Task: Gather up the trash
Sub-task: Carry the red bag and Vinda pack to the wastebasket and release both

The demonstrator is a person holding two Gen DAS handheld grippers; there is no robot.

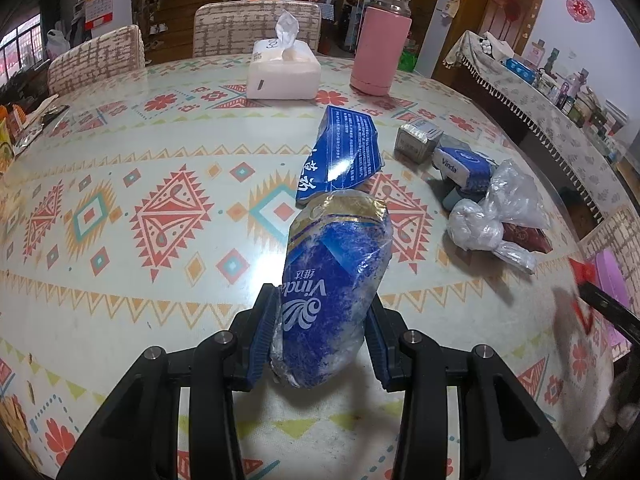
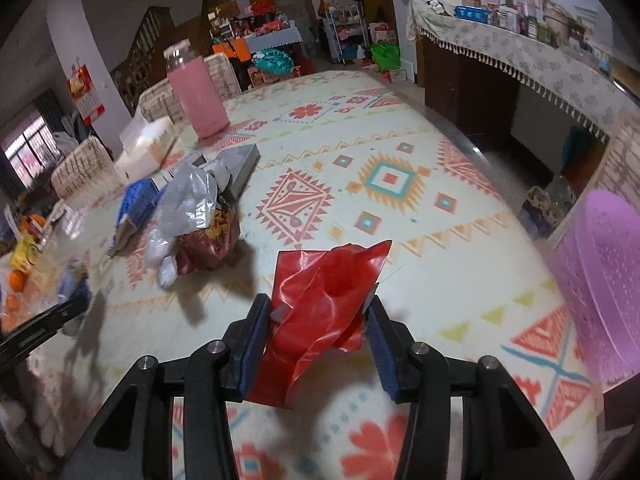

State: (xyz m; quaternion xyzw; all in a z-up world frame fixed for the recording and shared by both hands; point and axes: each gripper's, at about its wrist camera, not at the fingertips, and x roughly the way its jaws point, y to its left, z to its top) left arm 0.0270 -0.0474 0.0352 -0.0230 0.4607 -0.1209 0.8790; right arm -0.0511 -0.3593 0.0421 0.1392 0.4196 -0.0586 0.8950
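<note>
Nearest, the left gripper is clenched on a crumpled blue-and-white plastic tissue wrapper, both pads pressing its lower end while the rest juts up toward 12 o'clock above the patterned tablecloth. It looks empty, light and soft; a film this slick could creep out of the pads, so a bite low on the bunched part seems best. The right gripper has a crinkled red plastic bag between its jaws, the left pad on it, the right pad at its edge; grasped, by my reading, though loosely. Also feather-light and limp, likely to flap. At the right gripper's 3 o'clock stands a lilac perforated plastic basket, probably the bin. Farther out, at its 10 o'clock, lies a heap of loose trash: a clear crumpled plastic bag, a small blue Vinda tissue pack, a grey foil carton. The carton looks stiff; grip across its flat sides. Beyond stand a white tissue box and a pink insulated flask, not trash.
</note>
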